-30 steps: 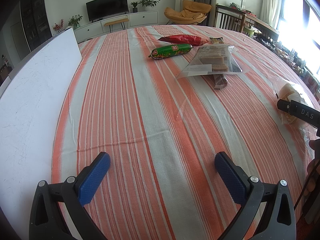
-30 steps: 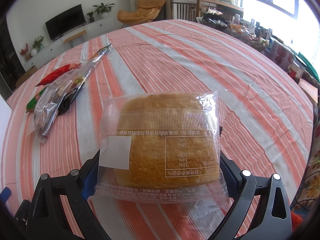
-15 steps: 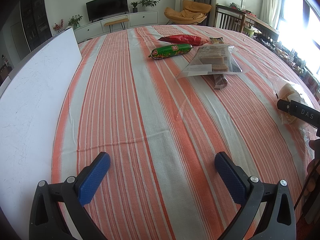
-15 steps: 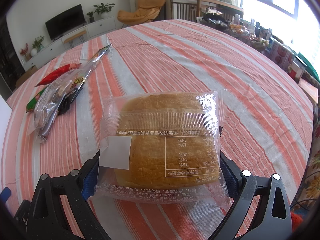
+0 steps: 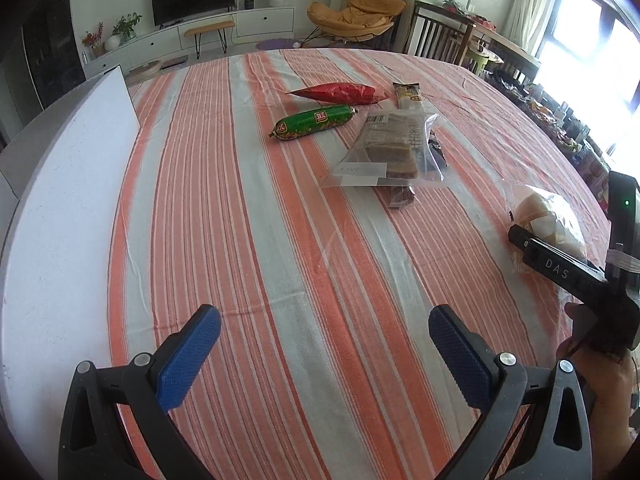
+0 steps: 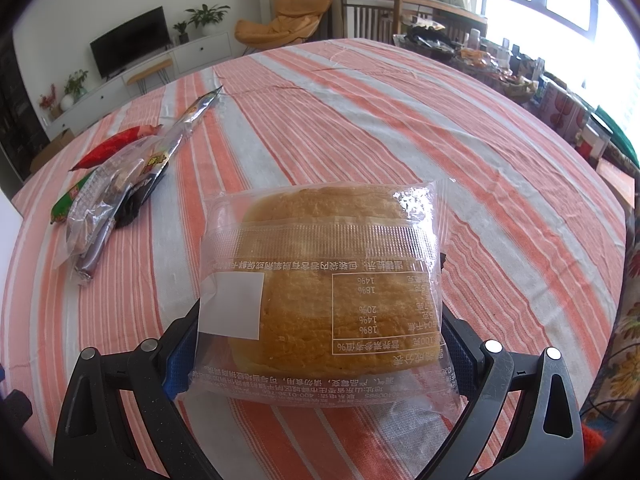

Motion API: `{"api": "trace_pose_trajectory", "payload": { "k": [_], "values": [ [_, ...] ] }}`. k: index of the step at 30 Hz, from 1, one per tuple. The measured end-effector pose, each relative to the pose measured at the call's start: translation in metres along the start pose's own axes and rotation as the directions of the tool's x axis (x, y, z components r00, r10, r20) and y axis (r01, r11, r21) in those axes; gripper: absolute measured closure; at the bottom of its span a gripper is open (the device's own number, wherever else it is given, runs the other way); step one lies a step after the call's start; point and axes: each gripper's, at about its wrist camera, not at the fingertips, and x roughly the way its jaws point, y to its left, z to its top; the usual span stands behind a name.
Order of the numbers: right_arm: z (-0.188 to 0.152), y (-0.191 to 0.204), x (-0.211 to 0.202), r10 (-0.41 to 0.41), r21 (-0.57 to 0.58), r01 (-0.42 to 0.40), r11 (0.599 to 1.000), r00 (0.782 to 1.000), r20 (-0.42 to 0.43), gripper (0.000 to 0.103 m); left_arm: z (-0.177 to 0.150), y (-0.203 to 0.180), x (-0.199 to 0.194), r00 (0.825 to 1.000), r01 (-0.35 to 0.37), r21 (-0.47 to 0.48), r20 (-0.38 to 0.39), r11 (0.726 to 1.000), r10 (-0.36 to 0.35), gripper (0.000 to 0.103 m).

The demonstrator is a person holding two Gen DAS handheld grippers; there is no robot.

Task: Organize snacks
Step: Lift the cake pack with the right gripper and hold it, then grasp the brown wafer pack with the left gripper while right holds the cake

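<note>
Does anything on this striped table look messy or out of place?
Slightly: the clear cake bag lies askew on top of darker wrapped bars, an untidy heap. The bread packet sits apart, between the right gripper's fingers.

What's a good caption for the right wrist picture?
Right gripper jaws around a wrapped bread loaf over striped tablecloth.

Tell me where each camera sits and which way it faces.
Left wrist: on the left gripper, open, facing across the striped table at the snack pile; the right gripper and hand show at the edge.
Right wrist: on the right gripper, facing the bagged bread between its fingers.
Shared: bread, green sausage.
</note>
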Motion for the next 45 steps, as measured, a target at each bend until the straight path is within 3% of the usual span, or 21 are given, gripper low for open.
{"api": "trace_pose_trajectory", "payload": {
  "k": [9,18,29,35,41,45],
  "values": [
    [0.000,0.000,0.000,-0.001,0.000,0.001,1.000,1.000,0.000,0.004,0.038,-0.002,-0.007,0.999,0.043,0.023,-0.009,0.999,-0.043,0.000],
    [0.000,0.000,0.000,-0.001,0.000,0.001,1.000,1.000,-0.001,0.004,0.050,-0.018,-0.008,0.993,0.109,0.043,-0.047,0.993,-0.107,0.000],
    [0.000,0.000,0.001,-0.002,0.000,0.002,1.000,1.000,-0.001,0.004,0.076,-0.031,-0.002,0.989,0.133,0.083,-0.069,0.988,-0.127,0.000],
    [0.000,0.000,0.001,-0.002,-0.001,0.002,1.000,1.000,-0.001,0.004,0.112,-0.016,0.022,0.975,0.208,-0.041,-0.069,0.977,-0.210,0.000],
    [0.000,0.000,0.001,-0.003,-0.002,0.003,1.000,1.000,-0.001,0.004,0.123,-0.039,0.062,0.974,0.181,0.051,-0.149,0.982,-0.171,0.001],
    [0.001,0.001,0.001,-0.003,-0.002,0.003,1.000,1.000,-0.001,0.004,0.138,-0.033,0.077,0.977,0.184,-0.033,-0.107,0.982,-0.186,0.001]
  ]
}}
